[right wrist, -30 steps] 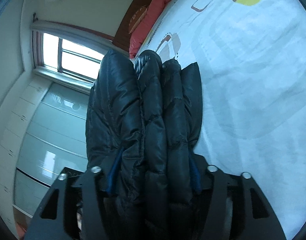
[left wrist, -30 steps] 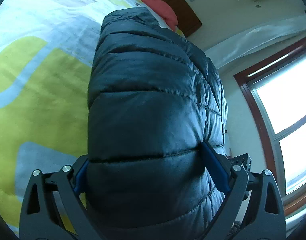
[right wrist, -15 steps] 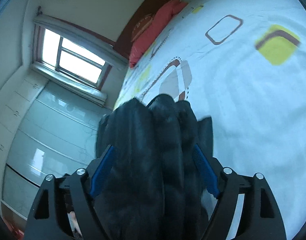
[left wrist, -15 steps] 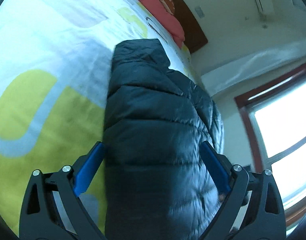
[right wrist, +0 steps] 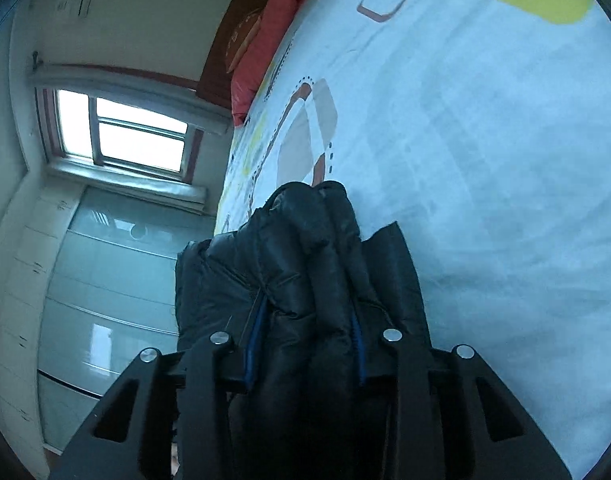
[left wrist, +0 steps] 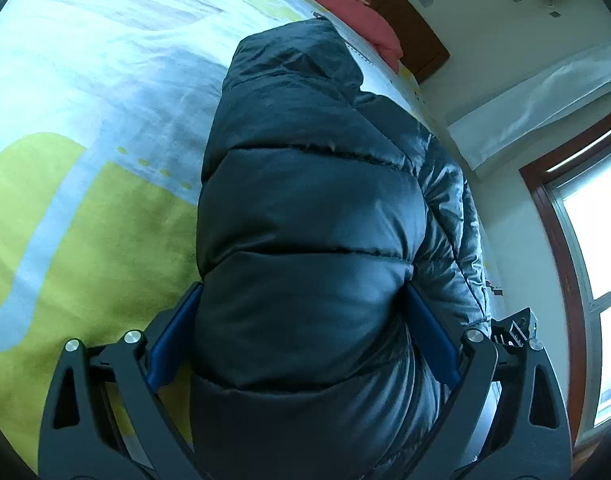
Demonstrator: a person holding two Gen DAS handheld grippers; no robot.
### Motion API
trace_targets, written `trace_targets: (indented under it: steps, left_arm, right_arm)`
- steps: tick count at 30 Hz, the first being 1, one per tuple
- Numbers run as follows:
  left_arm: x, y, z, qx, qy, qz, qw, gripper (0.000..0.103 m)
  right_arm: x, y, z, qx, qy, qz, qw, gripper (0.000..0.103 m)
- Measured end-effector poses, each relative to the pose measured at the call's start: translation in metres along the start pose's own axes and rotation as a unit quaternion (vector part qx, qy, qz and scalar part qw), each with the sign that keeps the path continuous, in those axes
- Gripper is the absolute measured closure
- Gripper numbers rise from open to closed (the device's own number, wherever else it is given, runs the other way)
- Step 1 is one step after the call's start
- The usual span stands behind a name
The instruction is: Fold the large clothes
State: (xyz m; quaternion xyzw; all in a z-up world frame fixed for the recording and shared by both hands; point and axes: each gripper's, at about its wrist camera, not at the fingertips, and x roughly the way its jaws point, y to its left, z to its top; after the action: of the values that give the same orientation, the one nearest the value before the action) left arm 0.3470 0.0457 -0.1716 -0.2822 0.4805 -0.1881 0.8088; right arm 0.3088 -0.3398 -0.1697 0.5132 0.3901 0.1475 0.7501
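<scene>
A thick fold of the dark quilted puffer jacket (left wrist: 305, 240) is clamped between the blue pads of the left gripper (left wrist: 301, 320), both pads pressed into its sides. Bunched layers of the same jacket (right wrist: 305, 264) are pinched by the right gripper (right wrist: 303, 332), whose jaws have just been closing on them. Beyond the fingertips, the jacket is spread over a pale patterned bedsheet (left wrist: 85, 80), with a red pillow (right wrist: 273, 40) lying farther off.
</scene>
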Motion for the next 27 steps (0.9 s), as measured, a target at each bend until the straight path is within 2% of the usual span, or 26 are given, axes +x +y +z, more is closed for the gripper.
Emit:
trace_targets:
  steps: [6,11,15,18,21,27]
  left_arm:
    - [0.001,-0.004,0.002,0.001,0.001,0.0,1.0,0.007]
    - [-0.006,0.0,0.003,-0.008,0.013,-0.009,0.9998,0.006]
    - [-0.026,0.002,-0.006,-0.01,0.0,0.002,0.9999,0.006]
    - [-0.042,-0.001,-0.019,-0.003,-0.012,0.013,0.9998,0.006]
    - [-0.058,-0.005,-0.038,0.009,-0.019,0.025,0.9995,0.006]
    - [-0.096,-0.016,-0.086,0.045,-0.039,0.056,0.9966,0.006]
  right_arm:
    - [-0.003,0.0,0.001,0.003,0.002,0.016,1.0,0.067]
    - [-0.02,0.011,-0.002,-0.018,-0.004,0.007,1.0,0.057]
    - [-0.038,0.02,-0.011,-0.031,-0.012,-0.004,0.999,0.049]
    - [-0.055,0.018,-0.025,-0.026,-0.015,-0.009,1.0,0.048]
    - [-0.072,0.017,-0.043,-0.028,-0.016,-0.033,0.999,0.048]
    - [-0.113,0.021,-0.096,-0.047,-0.033,-0.072,0.996,0.048]
